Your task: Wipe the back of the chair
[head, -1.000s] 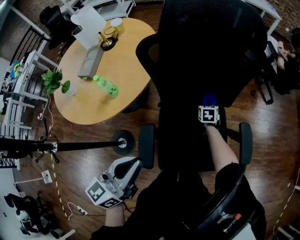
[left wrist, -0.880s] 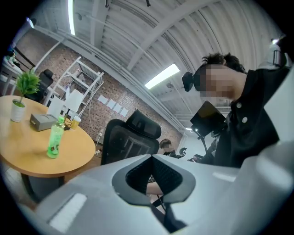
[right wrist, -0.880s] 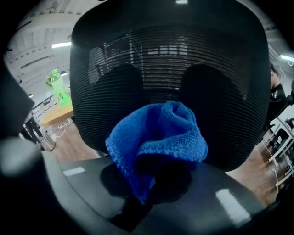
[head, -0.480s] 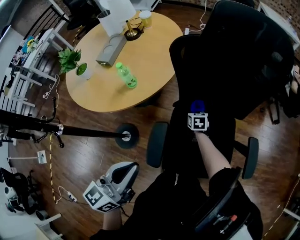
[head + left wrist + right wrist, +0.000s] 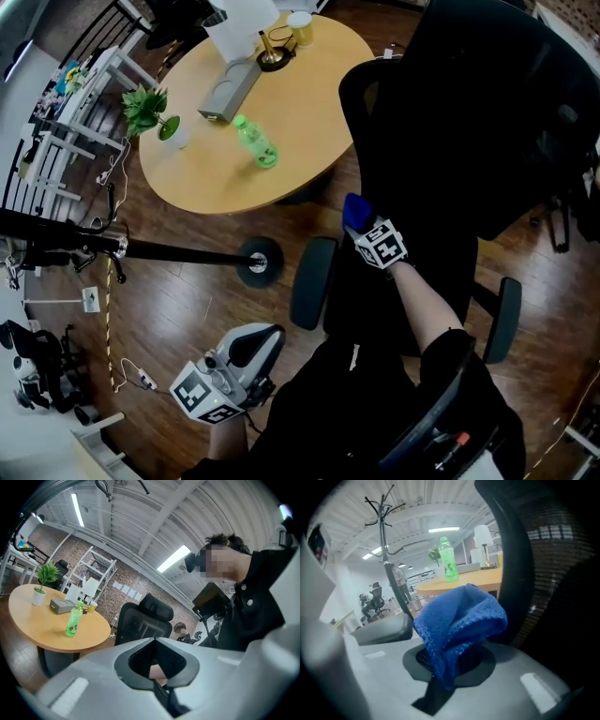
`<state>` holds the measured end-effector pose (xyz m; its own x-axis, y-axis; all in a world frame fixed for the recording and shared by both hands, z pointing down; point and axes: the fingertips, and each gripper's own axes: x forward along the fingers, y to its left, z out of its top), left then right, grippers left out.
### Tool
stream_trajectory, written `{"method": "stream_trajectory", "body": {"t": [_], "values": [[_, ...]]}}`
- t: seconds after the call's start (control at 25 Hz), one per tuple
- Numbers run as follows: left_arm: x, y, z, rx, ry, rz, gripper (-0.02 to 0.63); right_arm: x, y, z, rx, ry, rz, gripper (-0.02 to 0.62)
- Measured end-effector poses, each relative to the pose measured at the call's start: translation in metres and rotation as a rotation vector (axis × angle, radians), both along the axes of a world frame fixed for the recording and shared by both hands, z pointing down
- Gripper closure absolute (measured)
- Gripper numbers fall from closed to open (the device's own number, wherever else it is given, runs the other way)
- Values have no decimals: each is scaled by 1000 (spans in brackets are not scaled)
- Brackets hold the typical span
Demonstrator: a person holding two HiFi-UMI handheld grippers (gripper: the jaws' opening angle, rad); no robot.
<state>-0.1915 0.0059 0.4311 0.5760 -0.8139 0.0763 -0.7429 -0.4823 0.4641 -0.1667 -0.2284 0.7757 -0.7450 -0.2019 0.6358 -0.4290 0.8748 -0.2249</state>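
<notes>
Right claw (image 5: 360, 221) clamped on the blue cloth (image 5: 353, 208)
cloth sits at the left edge of the chair back (image 5: 487, 112); left claw (image 5: 251, 339) clenched on nothing, low and well apart

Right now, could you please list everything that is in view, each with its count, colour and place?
mesh office chair: one, black, in front of the person, right of the table.
round wooden table: one, light brown, left of the chair.
plastic bottle: one, green, upright on the table.
flat box: one, grey, on the table.
potted plant: one, green in a white pot, at the table's left edge.
coat stand: one, black, on the floor beside the table.
terry cloth: one, blue, beside the chair back's edge.
left gripper: one, white, shut and empty, low at the person's side.
right gripper: one, white, shut on the cloth.
</notes>
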Motion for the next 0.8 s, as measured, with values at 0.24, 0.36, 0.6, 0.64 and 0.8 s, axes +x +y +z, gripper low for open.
{"method": "stream_trajectory", "body": {"t": [0.24, 0.36, 0.6, 0.64, 0.8], "values": [[19, -3, 5, -29, -34, 11, 600, 114, -52, 40, -28, 186, 301, 541], [36, -7, 6, -28, -38, 39, 600, 180, -65, 44, -41, 239, 429, 540], [78, -29, 10, -11, -26, 151, 600, 290, -67, 46, -90, 271, 680, 540], [85, -32, 10, -9, -24, 175, 600, 304, -64, 44, -112, 262, 717, 540], [118, -40, 4, 6, -16, 259, 600, 350, -57, 22, -122, 254, 819, 540]]}}
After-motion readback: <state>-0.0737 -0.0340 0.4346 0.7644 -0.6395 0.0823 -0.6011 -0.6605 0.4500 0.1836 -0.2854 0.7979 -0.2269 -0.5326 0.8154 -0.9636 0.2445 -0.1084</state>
